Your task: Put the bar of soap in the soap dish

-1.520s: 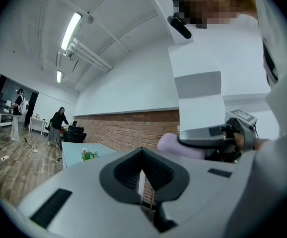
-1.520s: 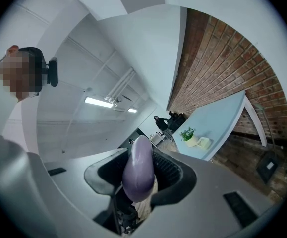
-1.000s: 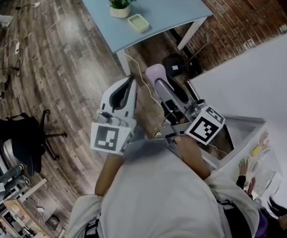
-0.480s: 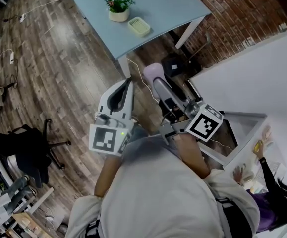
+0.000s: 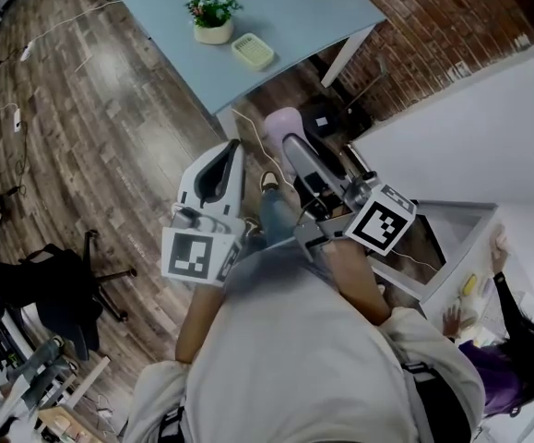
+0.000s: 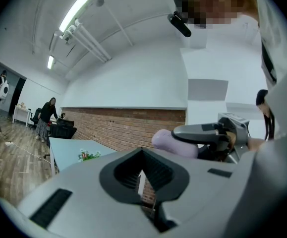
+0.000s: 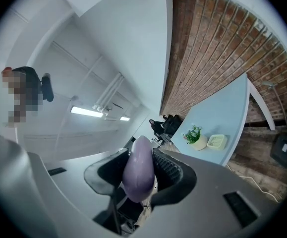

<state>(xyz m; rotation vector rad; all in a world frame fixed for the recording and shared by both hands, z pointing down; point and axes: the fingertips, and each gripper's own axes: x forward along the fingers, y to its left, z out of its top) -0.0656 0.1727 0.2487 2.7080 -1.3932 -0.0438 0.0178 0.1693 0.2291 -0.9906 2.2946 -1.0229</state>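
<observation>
A pale purple bar of soap [image 5: 278, 123] is clamped between the jaws of my right gripper [image 5: 286, 137], which is held out in front of my body above the wooden floor. The right gripper view shows the soap [image 7: 139, 168] upright between the ribbed pads. A pale green soap dish [image 5: 252, 51] lies near the front edge of the light blue table [image 5: 294, 7], beside a small potted plant [image 5: 211, 17]. The dish [image 7: 216, 141] is still some way ahead. My left gripper [image 5: 232, 149] is level with the right one, shut and holding nothing.
A brick wall [image 5: 423, 35] runs along the right behind the table. A white partition [image 5: 469, 137] stands at the right, with people [image 5: 516, 358] by it. A black office chair [image 5: 73, 275] stands at the left. Cables trail over the floor [image 5: 110, 127].
The table, plant and dish have drifted left and slightly nearer in the head view as I walk. Both grippers keep their pose, with the soap still held.
</observation>
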